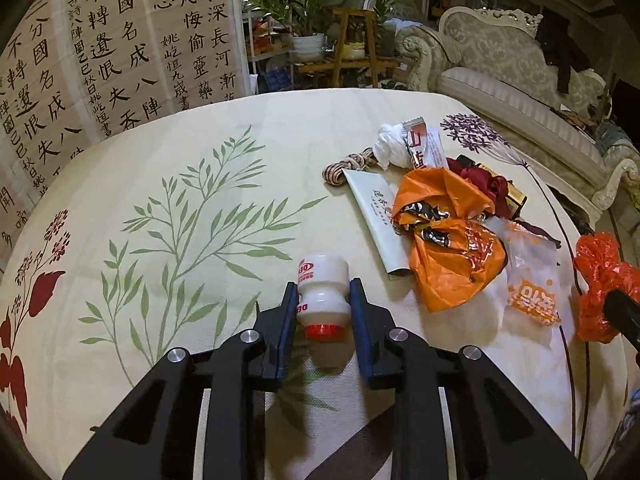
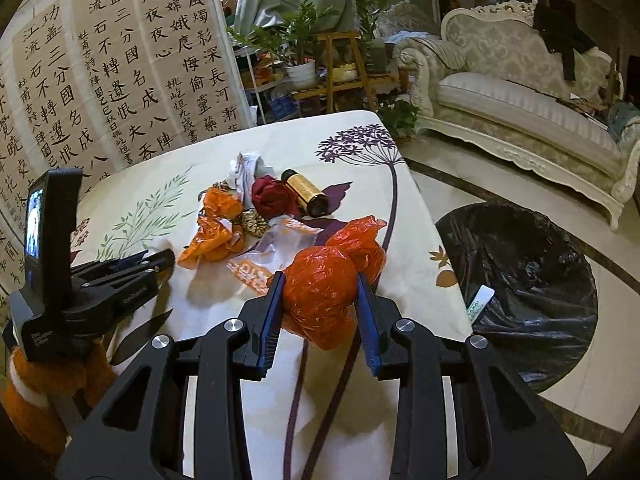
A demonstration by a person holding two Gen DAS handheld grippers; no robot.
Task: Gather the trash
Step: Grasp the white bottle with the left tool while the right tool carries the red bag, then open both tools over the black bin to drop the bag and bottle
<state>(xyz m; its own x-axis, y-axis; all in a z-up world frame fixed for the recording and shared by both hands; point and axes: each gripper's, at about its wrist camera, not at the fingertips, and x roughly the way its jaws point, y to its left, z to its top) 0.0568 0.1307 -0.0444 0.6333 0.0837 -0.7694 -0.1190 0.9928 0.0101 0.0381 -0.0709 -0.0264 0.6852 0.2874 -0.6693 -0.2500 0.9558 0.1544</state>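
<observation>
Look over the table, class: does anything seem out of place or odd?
Yes. Crumpled rubbish is heaped on the floral tablecloth: an orange plastic bag, white paper wrappers and a gold-and-black cylinder lying on its side. It belongs in the black-lined bin on the floor beside the table.

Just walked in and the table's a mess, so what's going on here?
Someone is clearing trash off a floral tablecloth with two handheld grippers. The left gripper is shut on a small white bottle, and the right gripper is shut on a crumpled red plastic bag. More wrappers lie piled on the table, and a black-lined bin stands on the floor beside it.
</observation>
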